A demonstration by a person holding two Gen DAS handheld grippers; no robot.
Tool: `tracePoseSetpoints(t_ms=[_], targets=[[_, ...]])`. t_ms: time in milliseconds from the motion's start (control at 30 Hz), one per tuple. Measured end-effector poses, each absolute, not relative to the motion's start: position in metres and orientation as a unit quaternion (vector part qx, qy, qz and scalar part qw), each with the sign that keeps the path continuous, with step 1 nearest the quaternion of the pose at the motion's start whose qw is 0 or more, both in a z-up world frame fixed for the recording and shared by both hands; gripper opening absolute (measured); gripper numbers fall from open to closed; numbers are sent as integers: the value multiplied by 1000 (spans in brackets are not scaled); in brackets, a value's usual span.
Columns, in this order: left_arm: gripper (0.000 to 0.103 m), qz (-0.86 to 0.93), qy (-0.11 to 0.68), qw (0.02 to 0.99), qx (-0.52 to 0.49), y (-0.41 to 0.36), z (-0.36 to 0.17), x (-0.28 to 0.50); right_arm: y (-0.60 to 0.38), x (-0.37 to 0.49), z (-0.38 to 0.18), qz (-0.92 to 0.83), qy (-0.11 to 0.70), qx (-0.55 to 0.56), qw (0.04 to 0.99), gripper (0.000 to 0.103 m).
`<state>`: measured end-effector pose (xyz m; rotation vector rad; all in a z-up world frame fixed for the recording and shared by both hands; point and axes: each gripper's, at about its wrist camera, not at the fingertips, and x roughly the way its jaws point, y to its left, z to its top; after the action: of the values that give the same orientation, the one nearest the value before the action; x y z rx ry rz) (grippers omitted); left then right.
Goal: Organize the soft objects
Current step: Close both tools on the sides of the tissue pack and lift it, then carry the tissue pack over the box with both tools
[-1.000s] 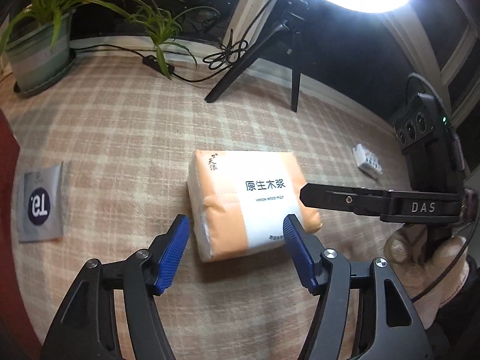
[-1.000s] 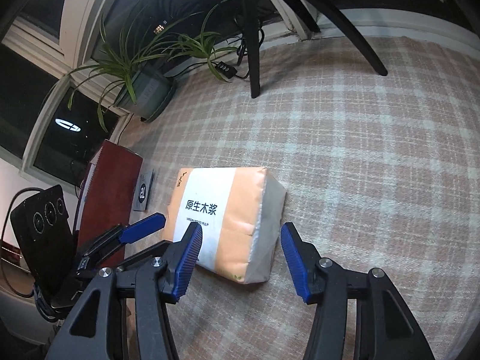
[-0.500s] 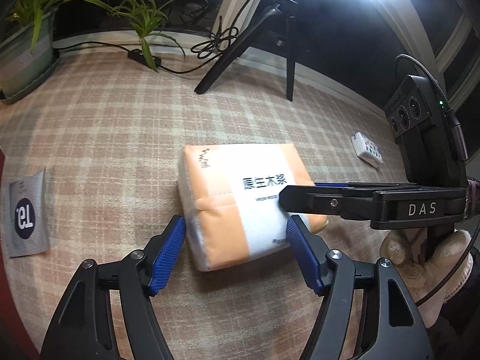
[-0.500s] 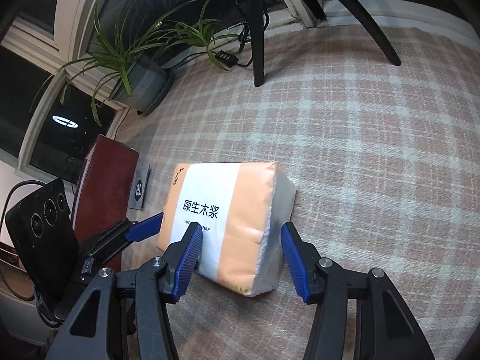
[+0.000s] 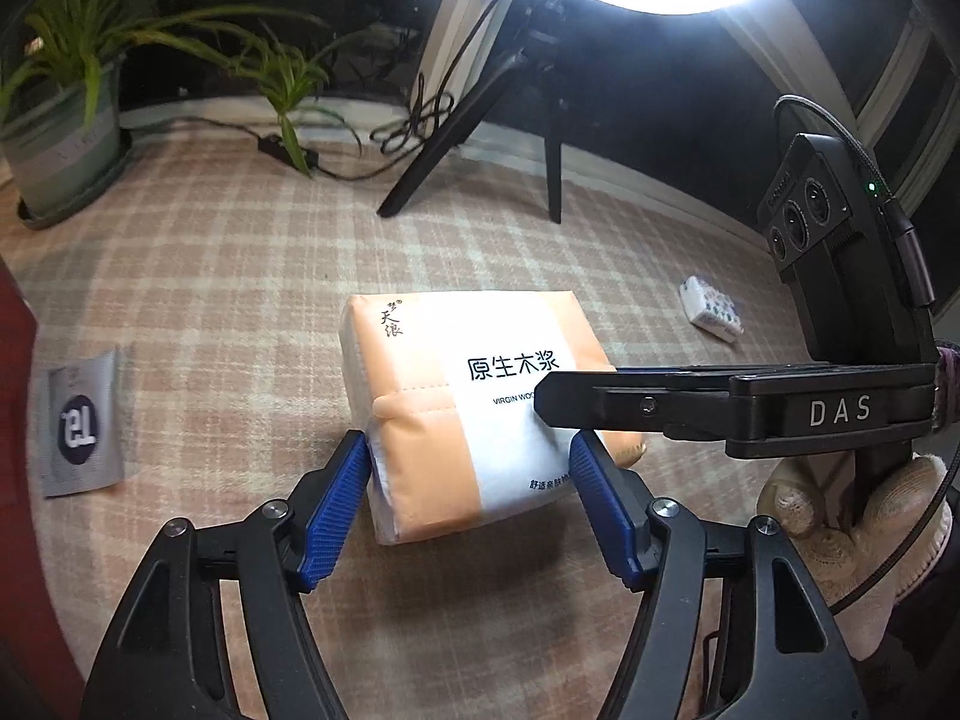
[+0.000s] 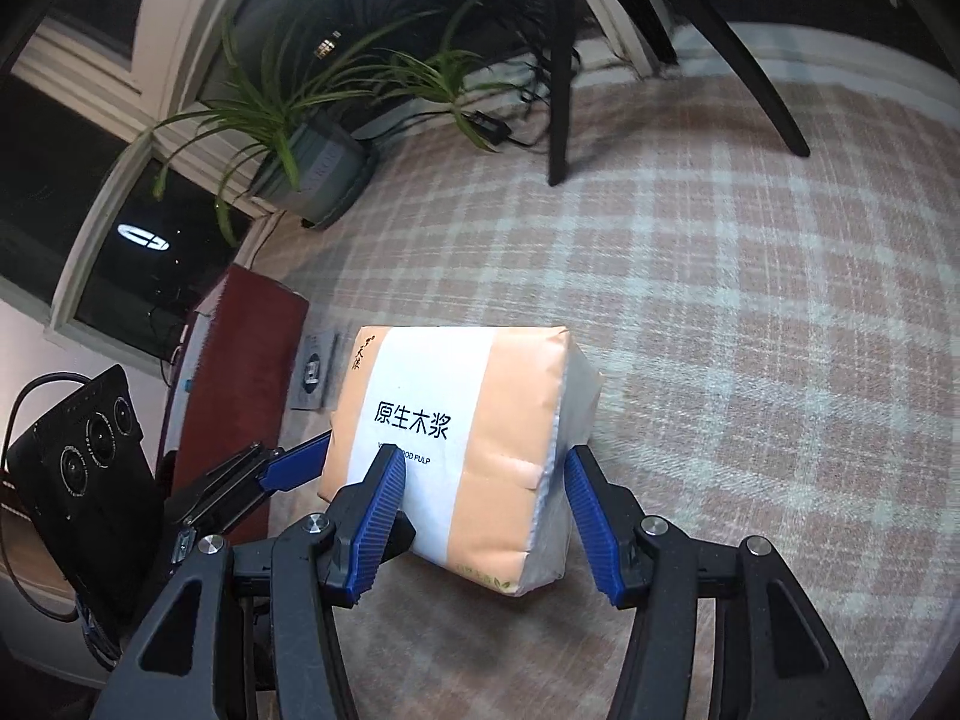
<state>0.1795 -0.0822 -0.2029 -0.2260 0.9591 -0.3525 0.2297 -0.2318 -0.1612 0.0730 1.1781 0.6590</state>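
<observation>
An orange and white tissue pack (image 5: 432,408) lies on the checked rug (image 5: 240,276). My left gripper (image 5: 468,444) is open, its blue pads flanking the pack's near end, close against its sides. In the right wrist view the same pack (image 6: 480,420) fills the middle. My right gripper (image 6: 483,459) is open astride one corner, with one pad over the white label and the other beside the grey end face. Its dark finger (image 5: 600,405) reaches across the pack's top from the right, held by a gloved hand (image 5: 840,516). A blue left fingertip (image 6: 294,468) shows at the pack's far side.
A grey sachet (image 5: 81,426) lies left of the pack and a small white packet (image 5: 711,315) to the right. A potted plant (image 5: 60,138), a cable with a power strip (image 5: 288,150) and tripod legs (image 5: 420,180) stand at the rug's far edge. A dark red box (image 6: 240,390) borders the left.
The pack now sits between the left pads instead of ahead of them. The right gripper has moved in over the pack, its finger now across the label.
</observation>
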Motion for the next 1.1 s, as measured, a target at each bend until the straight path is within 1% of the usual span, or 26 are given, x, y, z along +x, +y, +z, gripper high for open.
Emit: tracePoseSetpoints(t_ms=[500,800,1100], targets=[[67,-137,380,908,-111,-49,-128,116,-176,170,-90,355,499,-2,791,52],[67,-97,341,927,-117,-4,-98,74,-112,138,-74,397,487,-29,778,52],[67,-45,323,935,-137,62,-89,33,-34,103,-78,442,480,-69,755,52]])
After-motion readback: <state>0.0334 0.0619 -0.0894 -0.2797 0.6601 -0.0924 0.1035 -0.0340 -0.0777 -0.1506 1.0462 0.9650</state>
